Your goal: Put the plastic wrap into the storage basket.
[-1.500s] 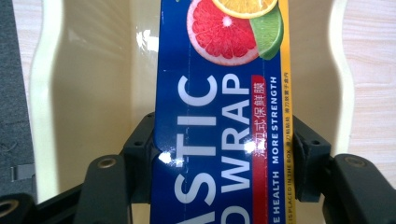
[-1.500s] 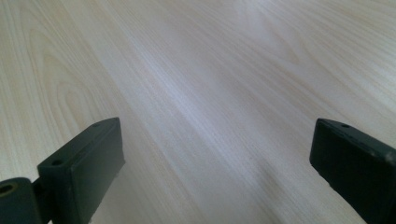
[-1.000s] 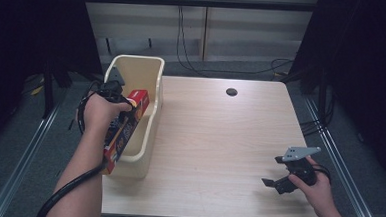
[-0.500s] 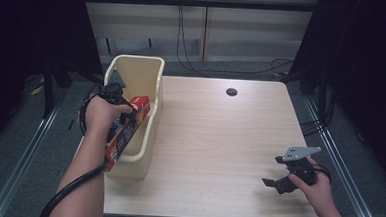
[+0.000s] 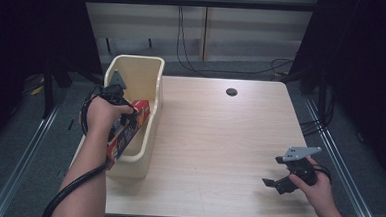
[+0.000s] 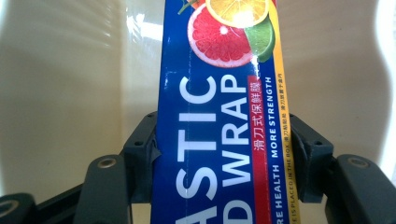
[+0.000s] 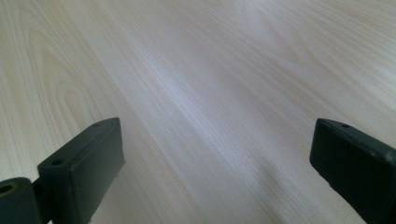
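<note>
While clamped, wrap box [image 6: 219, 140] fills left tool [image 6: 224, 154].

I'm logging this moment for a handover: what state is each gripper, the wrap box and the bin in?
left gripper: shut on the plastic wrap box.
plastic wrap box: held, tilted, lower end inside the bin.
bin: upright on the table's left edge, open-topped.
right gripper: open, nothing between its jaws, above bare table.

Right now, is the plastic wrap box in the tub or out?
Partly in. The left gripper clamps the plastic wrap box, tilted, one end above the tub rim.
</note>
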Tool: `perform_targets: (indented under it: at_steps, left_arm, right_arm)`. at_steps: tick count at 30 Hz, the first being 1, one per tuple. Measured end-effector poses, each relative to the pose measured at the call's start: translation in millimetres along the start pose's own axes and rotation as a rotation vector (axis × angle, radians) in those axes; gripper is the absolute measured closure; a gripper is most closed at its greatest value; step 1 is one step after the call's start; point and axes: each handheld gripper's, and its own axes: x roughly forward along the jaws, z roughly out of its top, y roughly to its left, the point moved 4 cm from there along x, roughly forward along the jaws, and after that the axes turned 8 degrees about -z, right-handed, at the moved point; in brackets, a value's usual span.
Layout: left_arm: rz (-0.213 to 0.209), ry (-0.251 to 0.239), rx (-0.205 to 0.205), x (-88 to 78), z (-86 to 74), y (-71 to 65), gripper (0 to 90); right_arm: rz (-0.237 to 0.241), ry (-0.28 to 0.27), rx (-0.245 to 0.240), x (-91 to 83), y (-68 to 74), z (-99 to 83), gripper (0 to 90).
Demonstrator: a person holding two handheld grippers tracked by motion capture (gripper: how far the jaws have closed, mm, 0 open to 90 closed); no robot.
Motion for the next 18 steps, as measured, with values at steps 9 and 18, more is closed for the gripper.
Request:
perform_targets:
  at_steps: [9,18]
  left_arm:
    - [0.004,0.001,-0.009,1.6,0.7,-0.2,39.2]
    - [0.012,0.011,-0.008,2.9,1.2,-0.6,39.0]
  right_arm:
    - [0.008,0.003,-0.006,0.7,1.1,0.3,2.7]
    - [-0.002,0.001,-0.011,1.0,1.7,0.4,2.8]
